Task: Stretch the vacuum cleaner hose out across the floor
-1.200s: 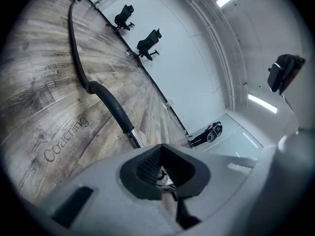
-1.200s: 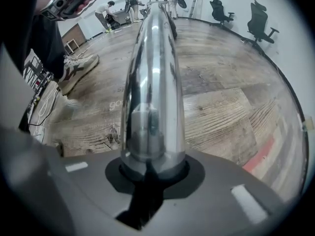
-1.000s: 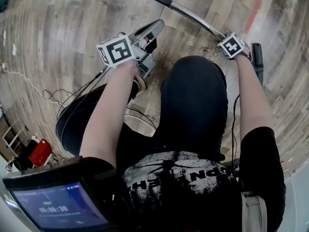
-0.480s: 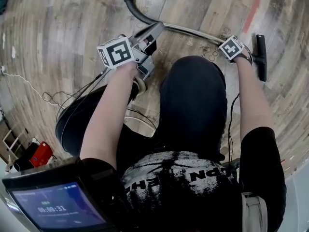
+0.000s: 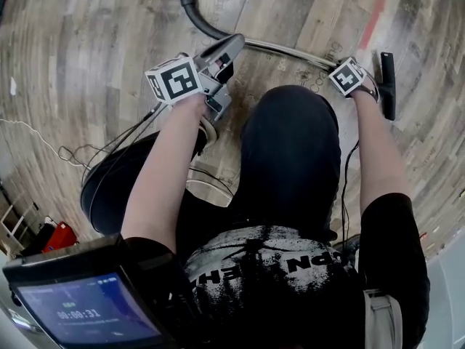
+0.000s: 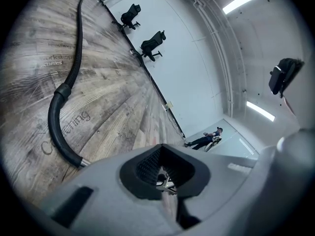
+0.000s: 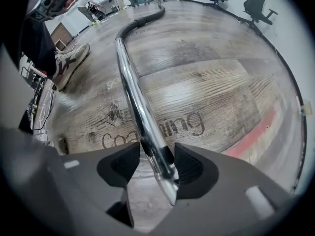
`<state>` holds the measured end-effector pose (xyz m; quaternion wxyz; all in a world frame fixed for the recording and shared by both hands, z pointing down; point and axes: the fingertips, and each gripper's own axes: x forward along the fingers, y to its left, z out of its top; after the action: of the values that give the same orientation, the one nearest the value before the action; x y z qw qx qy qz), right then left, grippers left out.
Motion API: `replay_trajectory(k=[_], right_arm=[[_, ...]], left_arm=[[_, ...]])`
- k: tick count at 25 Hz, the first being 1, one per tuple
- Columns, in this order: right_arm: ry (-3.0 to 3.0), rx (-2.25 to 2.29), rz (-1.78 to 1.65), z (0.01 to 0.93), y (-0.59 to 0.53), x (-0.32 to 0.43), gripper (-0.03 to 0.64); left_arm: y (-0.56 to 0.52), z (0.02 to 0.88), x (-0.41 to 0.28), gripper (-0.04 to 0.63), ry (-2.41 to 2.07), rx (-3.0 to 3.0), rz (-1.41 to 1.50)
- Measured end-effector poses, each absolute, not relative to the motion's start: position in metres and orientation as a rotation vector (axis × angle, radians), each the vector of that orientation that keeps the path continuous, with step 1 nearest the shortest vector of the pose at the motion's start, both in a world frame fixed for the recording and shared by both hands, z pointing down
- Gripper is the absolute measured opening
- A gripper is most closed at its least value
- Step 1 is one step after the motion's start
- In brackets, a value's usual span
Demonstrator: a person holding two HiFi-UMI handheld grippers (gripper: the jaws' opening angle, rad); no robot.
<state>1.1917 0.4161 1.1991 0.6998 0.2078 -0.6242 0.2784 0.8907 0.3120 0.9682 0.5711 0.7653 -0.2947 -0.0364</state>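
Chrome wand (image 7: 140,107) has dropped to the floor (image 5: 87,64), with the hose (image 6: 59,112) trailing far off. The right gripper (image 7: 156,168) straddles the wand, jaws just narrowing yet unclamped. The left gripper (image 6: 165,173) is closed and empty. The hose looks mostly stretched out.

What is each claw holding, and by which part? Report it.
Left claw: shut, empty. Right claw: nothing clamped; its jaws, which have just been closing, straddle the metal tube near the nozzle, with a gap at one pad.
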Motion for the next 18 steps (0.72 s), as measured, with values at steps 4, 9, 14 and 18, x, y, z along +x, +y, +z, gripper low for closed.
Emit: replay_trajectory(k=[4,9,14,18], right_arm=[[-1.380,0.410,0.618,1.186,0.410,1.180,0.183],[-1.589,0.410,0.814,1.135,0.408,1.111,0.006],[-1.796,0.488,0.777,0.997,0.387,1.053,0.006],[-2.042,0.588,0.745,0.853,0.356,1.004,0.005]], left_arm=[[0.299,0.964,0.891,0.003,-0.652,1.805,-0.113],[0.286,0.934,0.910,0.003,-0.549,1.843,-0.084],[0.301,0.831,0.909,0.002,-0.490,1.942,-0.022],[0.293,0.738,0.874,0.002,-0.593,1.908,-0.135]])
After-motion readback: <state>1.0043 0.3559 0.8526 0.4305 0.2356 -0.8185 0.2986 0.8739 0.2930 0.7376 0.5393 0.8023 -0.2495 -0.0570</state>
